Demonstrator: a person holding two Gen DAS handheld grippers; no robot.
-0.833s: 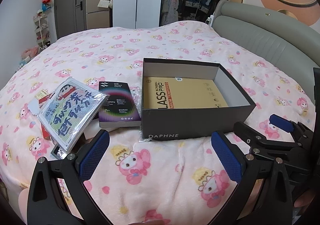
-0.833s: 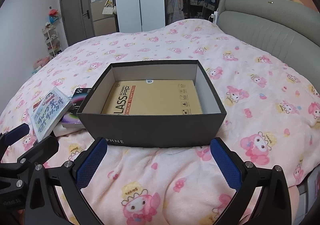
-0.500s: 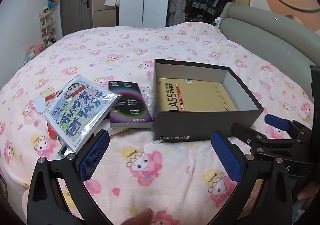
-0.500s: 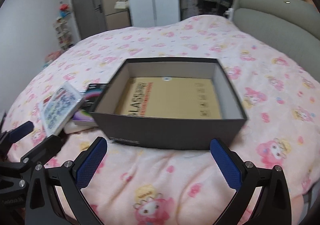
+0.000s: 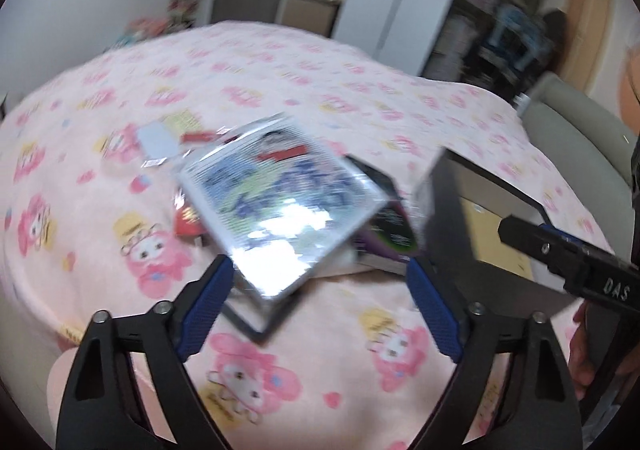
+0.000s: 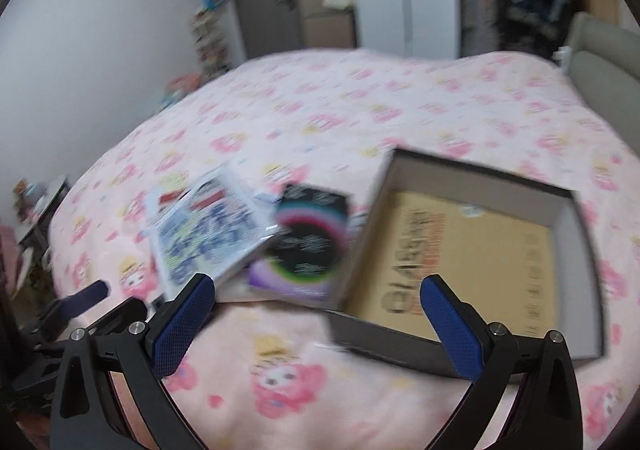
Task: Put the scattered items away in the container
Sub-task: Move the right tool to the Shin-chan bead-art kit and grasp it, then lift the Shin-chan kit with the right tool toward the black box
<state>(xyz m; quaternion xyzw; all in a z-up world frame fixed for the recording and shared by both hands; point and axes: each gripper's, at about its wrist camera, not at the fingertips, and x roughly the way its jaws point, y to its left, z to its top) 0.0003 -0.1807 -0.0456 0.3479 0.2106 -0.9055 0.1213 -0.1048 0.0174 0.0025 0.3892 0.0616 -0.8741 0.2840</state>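
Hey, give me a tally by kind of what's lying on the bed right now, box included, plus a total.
Dark box: 1
Tan flat package inside the box: 1
Cartoon-print shiny pack: 1
Black booklet with colourful rings: 1
Small red and white bits beside the pack, too blurred to separate: about 2
Total: about 6

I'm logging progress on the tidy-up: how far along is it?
Done: only the tan GLASS package lies in the dark box. In hand: nothing; the left gripper is open at the cartoon packet, and the right gripper is open too. Left: the packet, black booklet and small red items.
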